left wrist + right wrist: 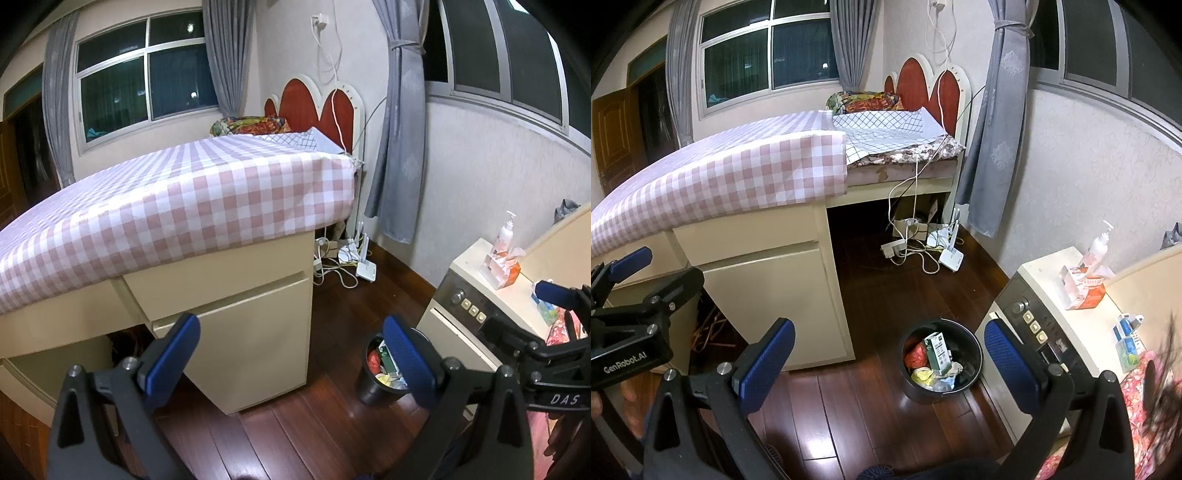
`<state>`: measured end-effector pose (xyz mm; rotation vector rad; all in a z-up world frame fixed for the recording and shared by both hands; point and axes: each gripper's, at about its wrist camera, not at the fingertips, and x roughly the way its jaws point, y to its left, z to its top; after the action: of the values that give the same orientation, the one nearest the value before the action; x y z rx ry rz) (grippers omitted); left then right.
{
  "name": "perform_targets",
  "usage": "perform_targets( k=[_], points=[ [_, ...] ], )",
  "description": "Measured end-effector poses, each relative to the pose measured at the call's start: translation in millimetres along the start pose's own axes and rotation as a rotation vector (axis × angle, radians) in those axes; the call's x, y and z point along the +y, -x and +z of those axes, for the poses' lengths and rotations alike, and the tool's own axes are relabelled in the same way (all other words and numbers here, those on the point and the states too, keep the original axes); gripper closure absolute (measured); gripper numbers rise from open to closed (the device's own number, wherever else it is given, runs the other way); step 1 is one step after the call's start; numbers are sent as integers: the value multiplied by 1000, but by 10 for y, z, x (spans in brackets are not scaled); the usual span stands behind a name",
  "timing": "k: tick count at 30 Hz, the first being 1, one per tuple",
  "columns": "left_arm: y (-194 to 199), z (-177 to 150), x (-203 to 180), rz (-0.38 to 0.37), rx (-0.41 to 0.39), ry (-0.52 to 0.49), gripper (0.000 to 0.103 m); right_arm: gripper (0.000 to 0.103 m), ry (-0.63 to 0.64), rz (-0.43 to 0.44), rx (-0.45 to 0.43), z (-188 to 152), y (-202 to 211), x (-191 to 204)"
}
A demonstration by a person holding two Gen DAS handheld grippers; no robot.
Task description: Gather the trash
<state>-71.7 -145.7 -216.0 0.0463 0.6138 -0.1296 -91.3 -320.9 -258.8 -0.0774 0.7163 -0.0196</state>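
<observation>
Dark wooden plank flooring [871, 413] is filling my near view. I am holding the left gripper [291, 354] and the right gripper [890, 358] aloft side by side, both released wide and carrying nothing. Just beyond, the round black plastic waste bin [940, 363] is standing beside the cream cabinet with a dark control panel [1030, 325], already holding a green-and-white carton [938, 350], red and yellow wrappers and crumpled paper. I am seeing no loose litter on the floor. Farther off, the pink checked bed cover [738, 173] is lying flat.
</observation>
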Motion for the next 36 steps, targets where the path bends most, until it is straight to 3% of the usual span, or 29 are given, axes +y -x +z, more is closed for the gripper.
perform_targets(
  k=[36],
  points=[
    [-91,-112,110,13,7,3,2,0,1,4,2,-5,1,1]
  ],
)
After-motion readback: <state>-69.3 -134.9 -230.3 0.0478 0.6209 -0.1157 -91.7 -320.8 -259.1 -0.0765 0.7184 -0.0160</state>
